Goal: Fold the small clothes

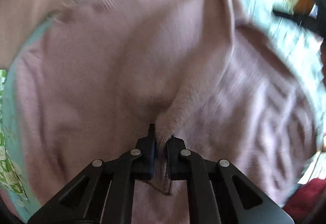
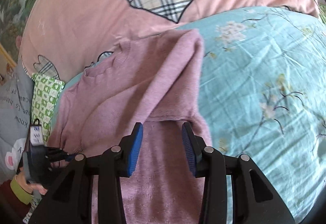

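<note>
A bed filled both views, covered by a light blue floral sheet (image 2: 264, 73) with a pink duvet (image 2: 85, 18) bearing plaid hearts heaped beyond it.

In the left wrist view, much blurred, the pink knitted sweater (image 1: 122, 64) took up nearly everything ahead of the left tool (image 1: 162, 142). That tool's jaws stood almost together, pinching a fold of the sweater's fabric between the pads, and the knit puckered into creases running away from the tips. Strips of the blue sheet showed around the sweater's edges to the far left and upper right of the tool, and a green-and-white patterned cloth (image 1: 6, 142) lay at the far left edge. A dark red sleeve (image 1: 303, 201) showed low to the right.

In the right wrist view the right tool (image 2: 162, 142) hung over the sweater (image 2: 130, 89) with its blue pads (image 2: 135, 148) partly apart. The sweater's fabric lay under and between them, but the pads did not press it. Ahead of the tool a folded flap of the sweater rose to a peak, its edge meeting the blue sheet to the right. To the tool's left lay the green-and-white patterned cloth (image 2: 45, 97) and a grey printed cushion (image 2: 14, 101). Low on the left the left tool (image 2: 59, 155) reached in to the sweater's edge, a hand (image 2: 37, 190) behind it.
</note>
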